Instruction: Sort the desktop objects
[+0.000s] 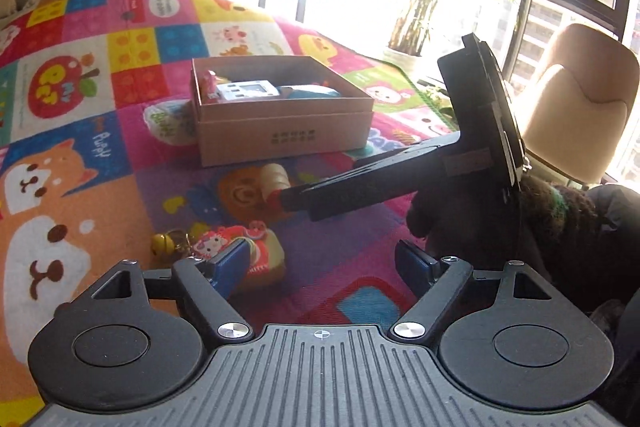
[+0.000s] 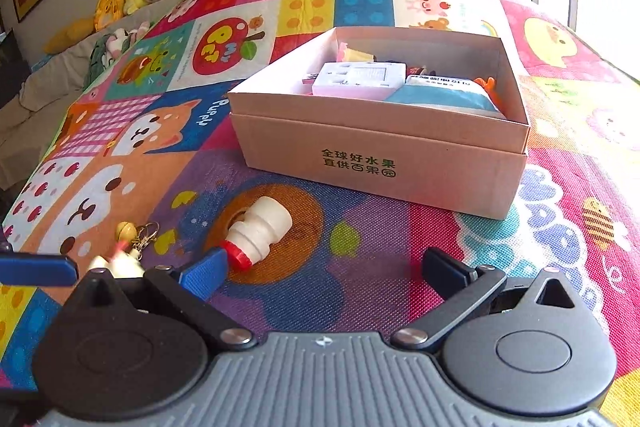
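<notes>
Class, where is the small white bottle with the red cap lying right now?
The white bottle lies on its side on the colourful mat, in front of the cardboard box, just ahead of the right gripper, right of the bell keychain.

Each hand-held gripper (image 2: 324,269): black w/ blue finger pads (image 2: 204,273), silver screws, ribbed grey body, crosshair mark.

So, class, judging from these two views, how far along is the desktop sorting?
Done: the cardboard box already holds several items, including a white device. In hand: nothing; the right tool is open near the small white bottle, and the left tool is open by the cartoon keychain. Left: bottle and keychain.
</notes>
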Motion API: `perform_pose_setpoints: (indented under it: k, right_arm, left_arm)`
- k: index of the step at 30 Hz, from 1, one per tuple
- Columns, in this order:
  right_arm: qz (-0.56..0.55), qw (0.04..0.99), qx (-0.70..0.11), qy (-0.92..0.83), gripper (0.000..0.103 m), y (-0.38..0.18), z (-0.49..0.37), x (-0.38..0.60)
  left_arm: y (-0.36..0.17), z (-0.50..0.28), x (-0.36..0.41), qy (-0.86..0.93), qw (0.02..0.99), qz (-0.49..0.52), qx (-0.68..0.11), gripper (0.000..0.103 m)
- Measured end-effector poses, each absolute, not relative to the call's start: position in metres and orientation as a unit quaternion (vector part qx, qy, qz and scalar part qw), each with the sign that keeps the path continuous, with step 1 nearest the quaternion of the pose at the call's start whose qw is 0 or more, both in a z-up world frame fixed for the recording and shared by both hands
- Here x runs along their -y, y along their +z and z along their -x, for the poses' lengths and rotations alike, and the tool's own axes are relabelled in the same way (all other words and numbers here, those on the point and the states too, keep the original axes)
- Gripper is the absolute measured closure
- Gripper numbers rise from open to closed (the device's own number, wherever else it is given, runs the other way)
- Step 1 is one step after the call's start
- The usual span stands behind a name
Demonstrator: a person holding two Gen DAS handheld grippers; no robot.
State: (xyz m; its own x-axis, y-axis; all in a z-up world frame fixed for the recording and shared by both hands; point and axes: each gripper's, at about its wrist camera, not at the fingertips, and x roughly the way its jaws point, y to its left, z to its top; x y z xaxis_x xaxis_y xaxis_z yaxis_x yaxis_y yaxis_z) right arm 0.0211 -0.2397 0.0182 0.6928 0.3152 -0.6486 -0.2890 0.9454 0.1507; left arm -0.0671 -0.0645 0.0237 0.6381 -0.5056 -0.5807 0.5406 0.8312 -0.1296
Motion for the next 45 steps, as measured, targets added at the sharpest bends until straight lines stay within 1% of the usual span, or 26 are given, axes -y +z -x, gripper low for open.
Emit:
perform_pose_setpoints:
  k: [3,5,10,14,15,16,18,19,25,28,30,33,35,38,40,41,45]
  right_arm:
    - [-0.023,0.92,-0.355,0.162,0.0,0.019,-0.021,0.24]
    - [-0.024,0.921,-0.355,0.162,0.0,0.019,-0.02,0.241]
    - [-0.025,0.922,-0.351,0.16,0.0,0.019,-0.02,0.241]
    - [-0.032,0.925,-0.345,0.155,0.0,0.02,-0.018,0.244]
    - [-0.034,0.926,-0.344,0.154,0.0,0.02,-0.018,0.245]
    - [-0.037,0.926,-0.342,0.153,0.0,0.021,-0.018,0.245]
    - [-0.042,0.928,-0.339,0.15,0.0,0.021,-0.017,0.247]
    - [-0.044,0.929,-0.336,0.148,0.0,0.021,-0.016,0.248]
    - [-0.035,0.929,-0.327,0.17,0.0,0.022,-0.012,0.245]
    - [-0.004,0.93,-0.318,0.186,0.001,0.025,-0.005,0.235]
    - [0.014,0.931,-0.307,0.198,0.02,0.028,0.002,0.228]
    - [0.041,0.915,-0.32,0.243,0.033,0.031,0.006,0.21]
    - [0.056,0.907,-0.326,0.262,0.034,0.031,0.006,0.197]
    - [0.05,0.884,-0.343,0.315,0.034,0.031,0.004,0.184]
    - [0.045,0.878,-0.336,0.338,0.034,0.035,0.006,0.18]
    - [0.048,0.881,-0.326,0.34,0.033,0.038,0.008,0.179]
    - [0.093,0.899,-0.304,0.3,0.032,0.04,0.005,0.178]
  left_arm:
    - [0.022,0.065,0.062,-0.259,0.912,-0.025,-0.318,0.009]
    - [0.019,0.057,0.06,-0.216,0.916,-0.022,-0.337,0.009]
    - [0.005,0.039,0.06,-0.19,0.905,0.01,-0.381,0.016]
    - [0.0,0.03,0.071,-0.164,0.913,-0.017,-0.373,0.019]
    - [-0.001,0.027,0.073,-0.158,0.915,-0.023,-0.371,0.022]
    - [-0.003,0.024,0.074,-0.155,0.916,-0.028,-0.37,0.029]
    - [-0.004,0.023,0.076,-0.146,0.919,-0.045,-0.363,0.039]
    - [-0.003,0.024,0.074,-0.146,0.92,-0.05,-0.36,0.04]
    - [-0.003,0.039,0.047,-0.131,0.922,-0.047,-0.36,0.04]
    - [-0.002,0.047,0.025,-0.097,0.927,-0.041,-0.36,0.039]
    - [-0.002,0.05,0.011,-0.073,0.929,-0.035,-0.36,0.038]
    - [-0.001,0.051,-0.008,-0.05,0.932,-0.017,-0.36,0.036]
    - [-0.001,0.051,-0.016,-0.041,0.933,-0.009,-0.358,0.037]
    - [0.0,0.053,-0.021,-0.042,0.934,0.001,-0.355,0.035]
    - [-0.001,0.054,-0.02,-0.047,0.934,0.001,-0.353,0.029]
    - [-0.002,0.056,-0.02,-0.05,0.935,0.0,-0.352,0.028]
    - [-0.003,0.056,-0.019,-0.057,0.936,0.001,-0.348,0.022]
